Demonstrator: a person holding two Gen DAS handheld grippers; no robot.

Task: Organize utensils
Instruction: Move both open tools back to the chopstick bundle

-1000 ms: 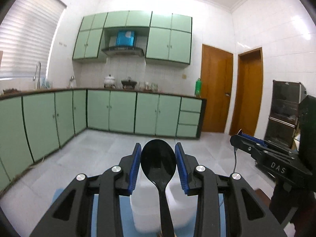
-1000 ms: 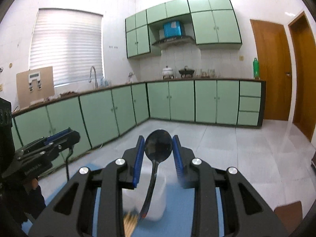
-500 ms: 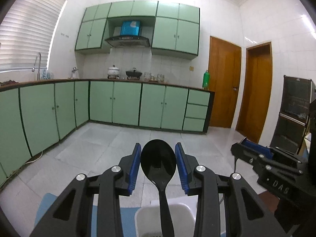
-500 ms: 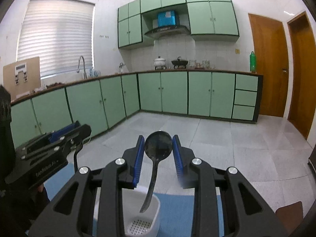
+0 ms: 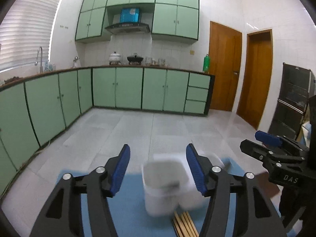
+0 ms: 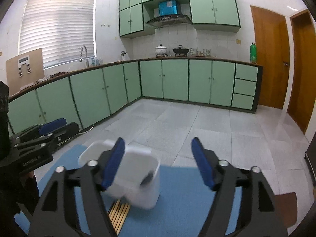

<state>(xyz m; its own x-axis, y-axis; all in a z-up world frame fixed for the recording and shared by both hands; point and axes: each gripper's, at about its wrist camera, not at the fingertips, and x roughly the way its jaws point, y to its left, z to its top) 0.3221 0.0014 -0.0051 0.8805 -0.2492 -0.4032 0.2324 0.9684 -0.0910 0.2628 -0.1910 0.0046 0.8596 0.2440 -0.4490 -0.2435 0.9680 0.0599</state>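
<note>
The fingers (image 5: 120, 167) of the left gripper (image 5: 158, 167) stand wide apart with nothing between them, and the right gripper (image 6: 158, 162) is spread just as wide, also empty. Both look down on a white holder (image 5: 161, 189) standing on a blue mat (image 5: 128, 197); it is blurred in both views, and a dark rounded shape inside its right compartment (image 6: 148, 176) may be a spoon, though that cannot be told for sure. From the left gripper the holder sits at 6 o'clock, low between the fingers. From the right gripper it lies at about 7 o'clock, partly behind the left-hand finger. A bundle of wooden chopsticks (image 5: 184, 224) lies flat on the mat touching the near side of the holder, their long axis running toward the cameras. Both grippers are near them, so either could reach down; the left one seems slightly better centred.
</note>
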